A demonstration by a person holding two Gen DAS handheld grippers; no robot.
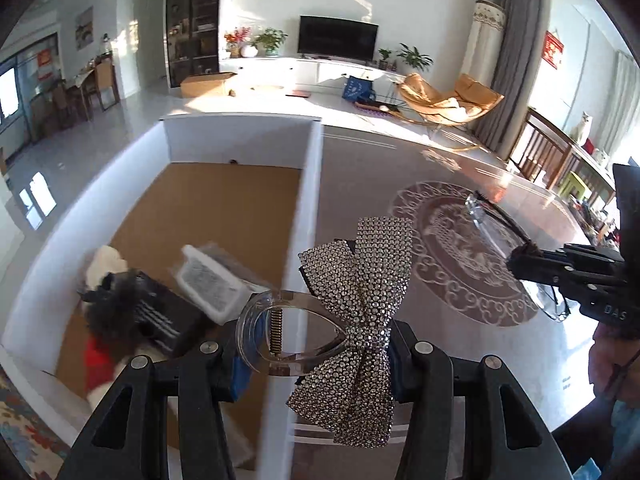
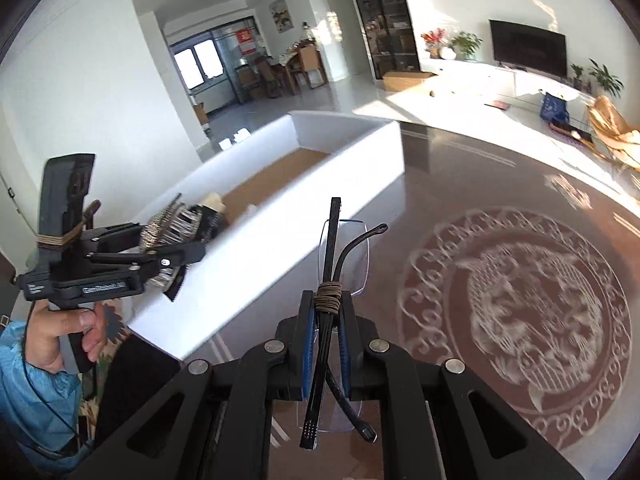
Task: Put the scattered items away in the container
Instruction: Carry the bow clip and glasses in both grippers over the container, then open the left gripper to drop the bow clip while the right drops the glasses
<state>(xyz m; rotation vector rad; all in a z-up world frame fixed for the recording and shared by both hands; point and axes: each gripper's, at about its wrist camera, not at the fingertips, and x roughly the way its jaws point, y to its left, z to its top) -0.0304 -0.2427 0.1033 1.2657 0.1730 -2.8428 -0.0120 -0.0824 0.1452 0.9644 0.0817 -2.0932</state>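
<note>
My left gripper (image 1: pixel 316 354) is shut on a rhinestone bow hair clip (image 1: pixel 360 312) with a clear claw. It holds the clip above the right wall of the white box (image 1: pixel 306 200). The box has a brown floor and holds a black comb, a clear packet (image 1: pixel 212 280) and a furry toy (image 1: pixel 110 308). My right gripper (image 2: pixel 326 344) is shut on folded rimless glasses (image 2: pixel 332 280) with black arms tied by a cord. It holds them above the table, right of the box (image 2: pixel 280 216). The left gripper with the clip shows in the right wrist view (image 2: pixel 160 256); the right gripper in the left wrist view (image 1: pixel 516 258).
The glossy brown table (image 1: pixel 460 280) carries a round white ornament pattern (image 2: pixel 520 300). A patterned rug lies at the lower left (image 1: pixel 24 428). Behind are a TV (image 1: pixel 338 40), a white cabinet, an orange lounge chair (image 1: pixel 448 100) and a cardboard box on the floor.
</note>
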